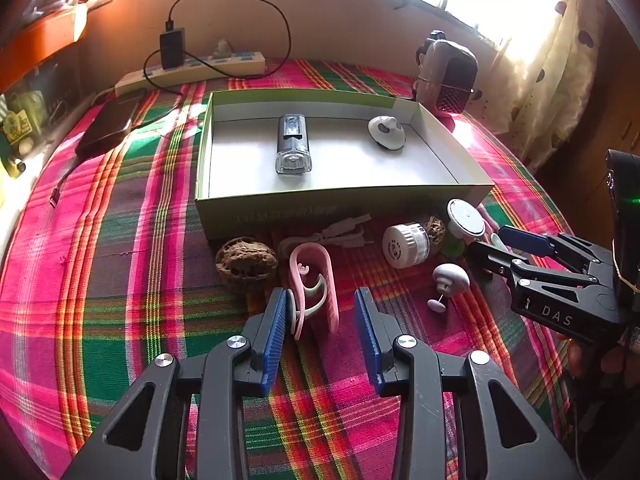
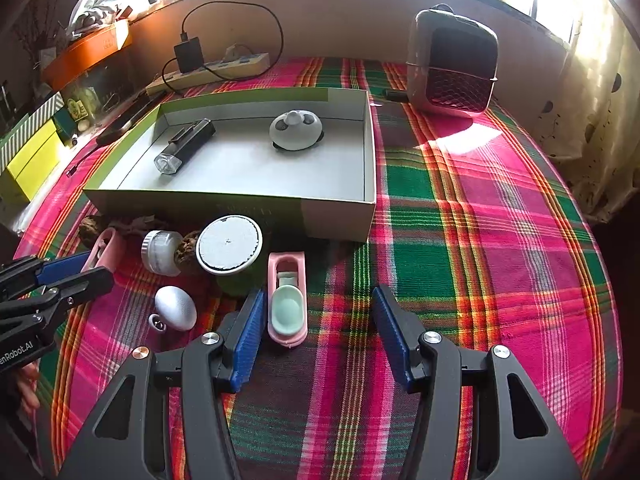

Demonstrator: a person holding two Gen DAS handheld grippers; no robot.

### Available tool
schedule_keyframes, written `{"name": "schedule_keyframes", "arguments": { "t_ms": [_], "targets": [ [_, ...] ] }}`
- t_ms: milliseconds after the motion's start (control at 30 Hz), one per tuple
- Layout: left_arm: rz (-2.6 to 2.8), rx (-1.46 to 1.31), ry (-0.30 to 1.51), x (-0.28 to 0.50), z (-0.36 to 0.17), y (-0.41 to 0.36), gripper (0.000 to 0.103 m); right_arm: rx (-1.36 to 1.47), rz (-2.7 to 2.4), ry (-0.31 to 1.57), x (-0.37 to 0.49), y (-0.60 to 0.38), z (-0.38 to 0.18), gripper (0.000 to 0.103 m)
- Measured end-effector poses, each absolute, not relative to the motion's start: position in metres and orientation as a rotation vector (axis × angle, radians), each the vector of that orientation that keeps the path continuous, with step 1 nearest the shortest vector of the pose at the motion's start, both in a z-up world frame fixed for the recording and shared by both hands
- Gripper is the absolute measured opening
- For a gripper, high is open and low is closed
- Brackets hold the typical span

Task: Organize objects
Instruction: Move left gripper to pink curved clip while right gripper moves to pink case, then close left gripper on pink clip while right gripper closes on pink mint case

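In the left wrist view, the left claw (image 1: 322, 312) is held open around the pink clip (image 1: 314, 286) lying on the table (image 1: 120, 240) before the box (image 1: 340, 200); the curved clip could be squeezed sideways and flipped out. In the right wrist view, the right claw (image 2: 318, 320) is spread open with the pink tray (image 2: 287, 300) just beside its left pad, so a lopsided closure could push the tray into the green-based disc (image 2: 230, 244).

Flashlight (image 1: 293, 143) inside box (image 1: 340, 196)
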State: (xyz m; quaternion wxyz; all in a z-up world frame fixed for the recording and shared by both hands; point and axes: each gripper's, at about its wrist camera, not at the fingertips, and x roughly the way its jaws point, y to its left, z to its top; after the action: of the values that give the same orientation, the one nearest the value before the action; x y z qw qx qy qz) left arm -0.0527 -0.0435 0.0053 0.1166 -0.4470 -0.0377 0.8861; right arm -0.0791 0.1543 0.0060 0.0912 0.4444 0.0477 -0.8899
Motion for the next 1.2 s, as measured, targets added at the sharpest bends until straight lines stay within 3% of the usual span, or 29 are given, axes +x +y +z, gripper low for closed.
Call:
{"name": "schedule_keyframes", "arguments": {
  "t_ms": [633, 767, 867, 1200],
  "targets": [
    [2.653, -1.305, -0.050, -0.0570, 0.0047, -0.0362, 0.032, 1.297, -2.645, 0.157, -0.0824, 0.1555, 0.0050, 0.055],
    [2.667, -1.307, -0.030, -0.0569, 0.0049, -0.0367, 0.026, 1.294, -2.648, 0.150, -0.0815, 0.1564, 0.0049, 0.054],
    [2.674, -1.311, -0.037, -0.0574, 0.0050, -0.0388, 0.021, 1.296, -2.650, 0.148, -0.0819, 0.1573, 0.0053, 0.051],
    [2.675, -1.309, -0.034, -0.0567, 0.0048, -0.0381, 0.021, 1.289, -2.650, 0.150, -0.0799, 0.1568, 0.0065, 0.030]
  ]
}}
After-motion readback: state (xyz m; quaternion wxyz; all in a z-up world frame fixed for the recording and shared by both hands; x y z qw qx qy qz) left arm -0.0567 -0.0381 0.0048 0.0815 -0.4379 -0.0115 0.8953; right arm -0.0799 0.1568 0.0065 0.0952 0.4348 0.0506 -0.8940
